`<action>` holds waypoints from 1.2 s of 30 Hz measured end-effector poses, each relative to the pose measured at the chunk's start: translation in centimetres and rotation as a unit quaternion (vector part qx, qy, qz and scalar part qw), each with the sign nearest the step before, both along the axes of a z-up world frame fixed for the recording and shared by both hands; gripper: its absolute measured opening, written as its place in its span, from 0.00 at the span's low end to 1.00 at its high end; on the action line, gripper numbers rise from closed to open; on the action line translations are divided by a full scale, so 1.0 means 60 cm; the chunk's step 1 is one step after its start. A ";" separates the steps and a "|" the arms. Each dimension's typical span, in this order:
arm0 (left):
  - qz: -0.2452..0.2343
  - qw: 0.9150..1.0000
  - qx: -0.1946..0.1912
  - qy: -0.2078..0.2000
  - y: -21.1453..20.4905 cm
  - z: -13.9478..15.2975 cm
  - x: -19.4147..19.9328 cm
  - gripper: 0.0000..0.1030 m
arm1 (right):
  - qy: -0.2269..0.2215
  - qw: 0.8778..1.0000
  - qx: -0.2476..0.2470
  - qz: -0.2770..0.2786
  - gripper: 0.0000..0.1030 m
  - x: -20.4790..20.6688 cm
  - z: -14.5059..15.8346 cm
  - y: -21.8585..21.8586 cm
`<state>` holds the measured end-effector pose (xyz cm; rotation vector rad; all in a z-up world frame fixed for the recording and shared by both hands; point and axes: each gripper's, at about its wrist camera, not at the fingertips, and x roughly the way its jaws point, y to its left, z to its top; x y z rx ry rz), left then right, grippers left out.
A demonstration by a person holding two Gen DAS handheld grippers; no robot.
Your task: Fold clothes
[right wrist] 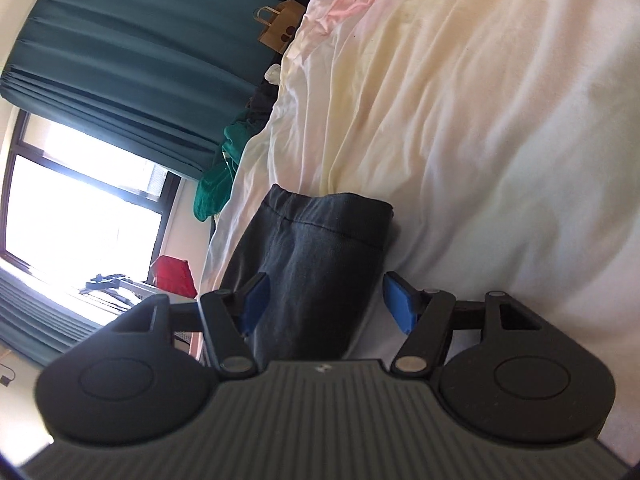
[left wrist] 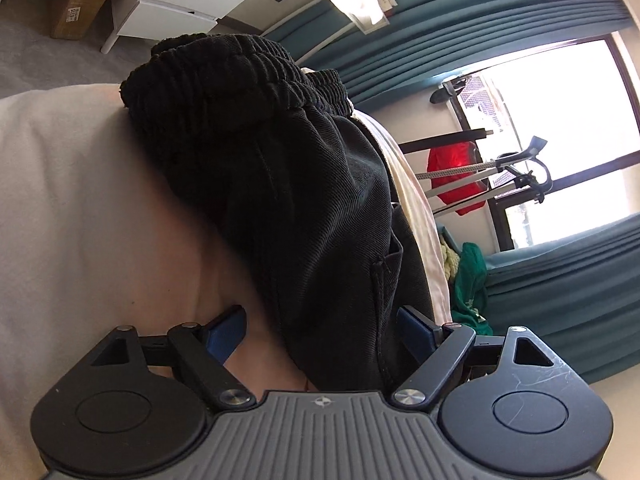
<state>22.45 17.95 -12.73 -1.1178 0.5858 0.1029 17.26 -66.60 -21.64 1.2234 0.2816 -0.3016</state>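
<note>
A pair of black trousers lies on the pale bed sheet, its gathered elastic waistband at the far end in the left wrist view. My left gripper is open, and the trousers' near part runs between its blue pads. In the right wrist view a dark folded leg end with a stitched hem rests on the cream sheet. My right gripper is open around this cloth, with the right pad clear of it.
Teal curtains frame a bright window. A red garment hangs on a rack, and a green one lies at the bed's edge. A paper bag, cardboard boxes and a white drawer unit stand beyond the bed.
</note>
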 end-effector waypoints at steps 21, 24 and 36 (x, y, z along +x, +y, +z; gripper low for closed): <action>0.000 0.999 0.035 -0.038 -0.009 0.022 0.097 0.79 | 0.032 0.999 -0.003 0.020 0.64 0.063 0.011 -0.041; -0.006 0.999 0.029 -0.033 -0.011 0.020 0.102 0.79 | 0.031 0.999 0.012 0.027 0.62 0.046 0.002 -0.027; 0.036 0.998 0.045 -0.020 -0.026 0.014 0.123 0.33 | 0.052 0.997 -0.050 0.029 0.28 0.120 0.019 0.088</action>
